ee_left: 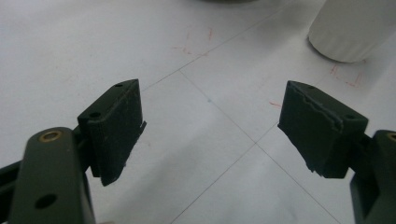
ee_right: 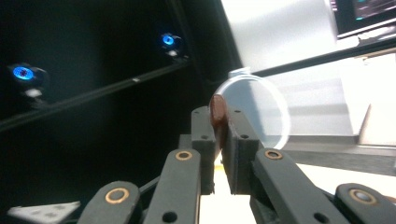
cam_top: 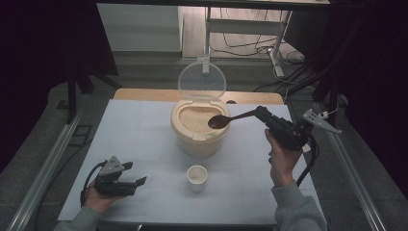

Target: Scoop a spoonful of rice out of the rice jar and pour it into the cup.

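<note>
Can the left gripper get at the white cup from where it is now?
Probably yes: the left gripper is open, and bare table lies between it and the cup.

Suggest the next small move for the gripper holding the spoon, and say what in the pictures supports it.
Probably lower the spoon into the rice bucket. The right gripper holds it by the handle, the bowl hovers over the rice with the lid open, and the cup looks empty.

Cup [cam_top: 197, 177] before rice container [cam_top: 199, 131]
</note>
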